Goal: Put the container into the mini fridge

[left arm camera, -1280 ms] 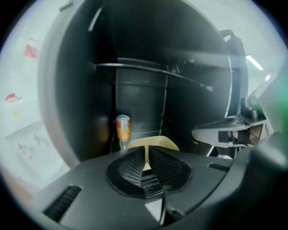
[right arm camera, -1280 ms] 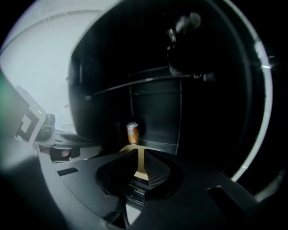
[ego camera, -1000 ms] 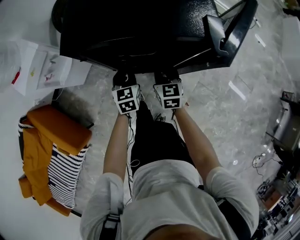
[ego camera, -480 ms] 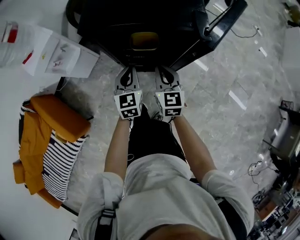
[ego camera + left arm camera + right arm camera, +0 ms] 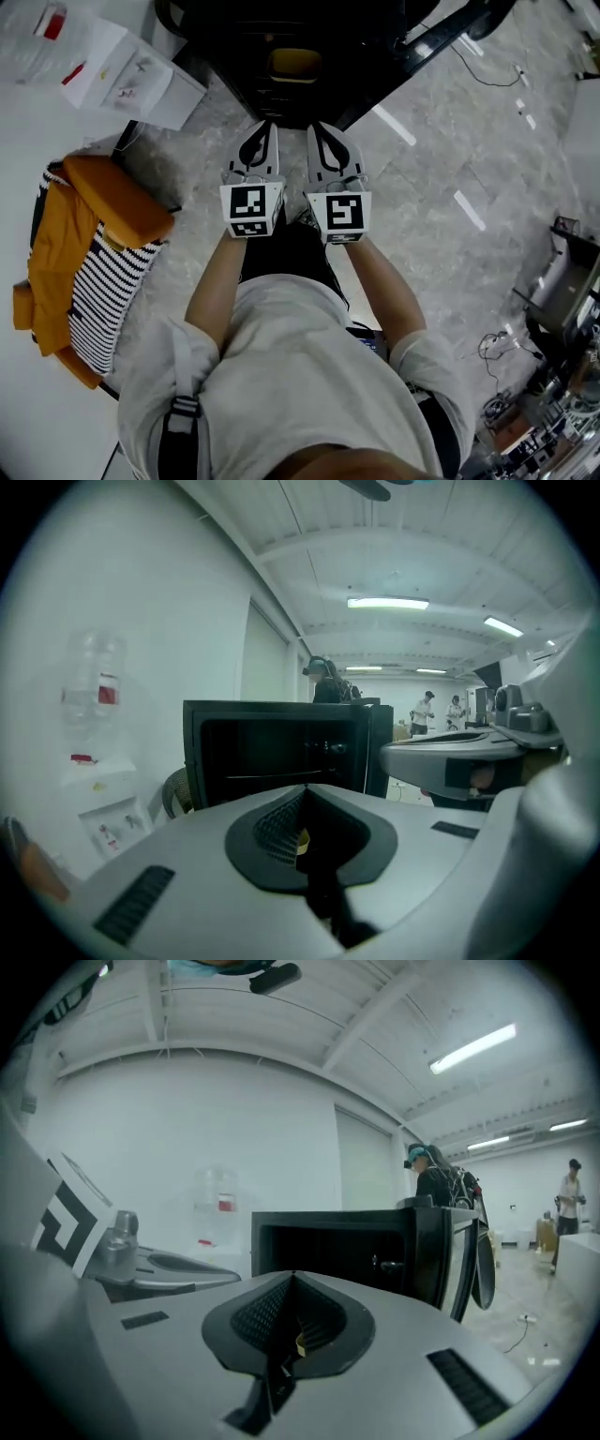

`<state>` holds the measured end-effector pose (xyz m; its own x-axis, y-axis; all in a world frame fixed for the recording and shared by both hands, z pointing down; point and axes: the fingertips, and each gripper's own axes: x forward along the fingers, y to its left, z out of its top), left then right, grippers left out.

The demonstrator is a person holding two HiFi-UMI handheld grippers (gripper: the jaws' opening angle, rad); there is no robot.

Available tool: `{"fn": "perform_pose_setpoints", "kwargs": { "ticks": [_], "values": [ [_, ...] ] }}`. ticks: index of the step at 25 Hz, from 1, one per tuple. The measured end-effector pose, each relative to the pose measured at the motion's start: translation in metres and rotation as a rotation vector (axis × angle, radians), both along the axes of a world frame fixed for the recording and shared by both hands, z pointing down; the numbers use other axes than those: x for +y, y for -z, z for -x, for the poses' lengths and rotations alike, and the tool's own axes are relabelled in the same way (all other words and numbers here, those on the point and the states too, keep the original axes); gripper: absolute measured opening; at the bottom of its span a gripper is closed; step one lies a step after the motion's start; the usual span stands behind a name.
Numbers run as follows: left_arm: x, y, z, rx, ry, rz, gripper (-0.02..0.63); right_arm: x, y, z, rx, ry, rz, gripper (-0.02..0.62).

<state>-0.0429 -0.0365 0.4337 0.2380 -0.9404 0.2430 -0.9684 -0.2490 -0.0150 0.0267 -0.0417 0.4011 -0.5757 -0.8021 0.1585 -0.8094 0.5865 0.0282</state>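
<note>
The mini fridge (image 5: 234, 80) fills twelve o'clock of the head view, its door (image 5: 441, 39) swung wide toward one o'clock. An orange jacket (image 5: 80, 234) lies over a striped cloth (image 5: 103, 300) at nine o'clock. Just below the fridge mouth, the left gripper (image 5: 262, 127) and right gripper (image 5: 319, 128) hang side by side, each with jaws pressed together on nothing. The yellow container (image 5: 292, 64) sits inside the fridge, seemingly near its front edge. The risk now is the door. Pushed with closed jaw tips, it could slip off them, or it could strike the container if that overhangs.
</note>
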Motion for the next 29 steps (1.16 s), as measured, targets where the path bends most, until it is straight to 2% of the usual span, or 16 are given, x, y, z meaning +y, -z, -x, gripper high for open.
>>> {"fn": "perform_pose_setpoints", "kwargs": {
  "ticks": [5,9,16,21,29],
  "values": [
    [0.034,0.008,-0.018,0.086,-0.003,0.051,0.012,0.037,0.005,-0.021,0.006,0.005,0.038,0.037],
    [0.053,0.006,-0.029,0.038,-0.016,0.065,0.012,0.057,0.003,-0.033,0.035,0.008,0.055,0.037],
    [0.062,0.019,-0.05,0.011,-0.097,0.066,0.012,0.074,0.011,-0.053,0.039,-0.008,0.061,0.037],
    [0.064,0.023,-0.058,0.015,-0.109,0.067,0.012,0.073,0.02,-0.061,0.014,-0.023,0.066,0.037],
    [0.064,0.027,-0.069,0.014,-0.132,0.087,0.012,0.075,0.025,-0.057,-0.011,0.003,0.081,0.037]
  ]
}}
